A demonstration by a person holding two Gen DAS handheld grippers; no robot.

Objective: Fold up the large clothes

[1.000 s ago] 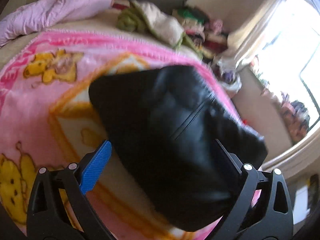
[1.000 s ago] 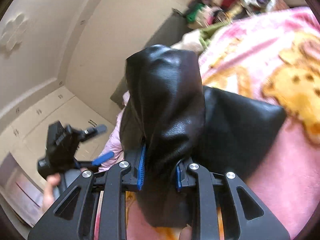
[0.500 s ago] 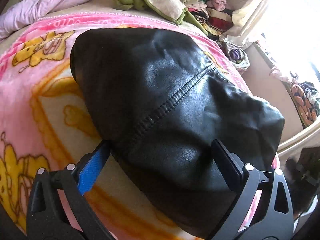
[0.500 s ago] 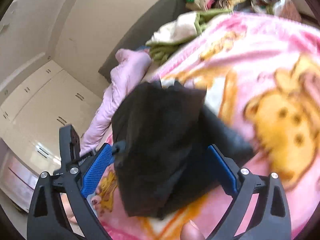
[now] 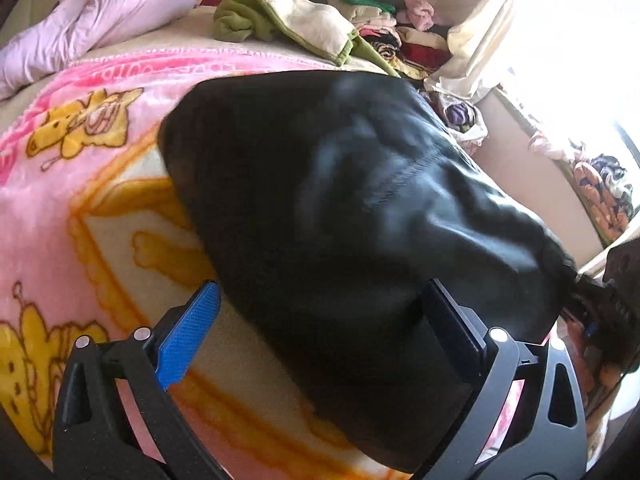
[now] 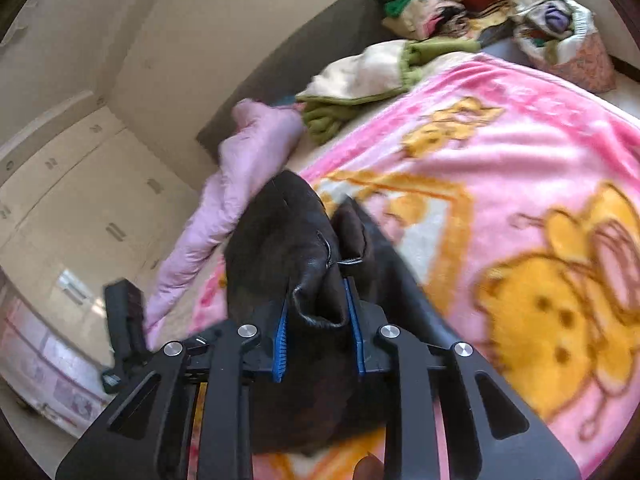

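Note:
A black leather garment (image 5: 340,208) lies bunched on the pink cartoon blanket (image 5: 80,184). My left gripper (image 5: 320,320) stands open just above the garment's near edge. Its blue left pad (image 5: 188,336) is clear of the leather, and its right finger (image 5: 452,320) is pressed into the garment. In the right wrist view my right gripper (image 6: 316,340) is closing, and its blue pads (image 6: 280,344) pinch a raised fold of the garment (image 6: 288,248). The rest of the leather hangs below the fingers down to the blanket (image 6: 520,160).
A pale pink quilted coat (image 5: 92,36) and a green and cream blanket (image 5: 288,20) lie at the bed's far side. Piled clothes (image 5: 392,36) sit beyond them. A filled bag (image 6: 560,36) stands by the bed. Cupboards (image 6: 60,184) line the wall.
My right gripper opened wide and let the garment drop. It has since closed again on a fold and risen. The leather has shifted under the left gripper, which stays open.

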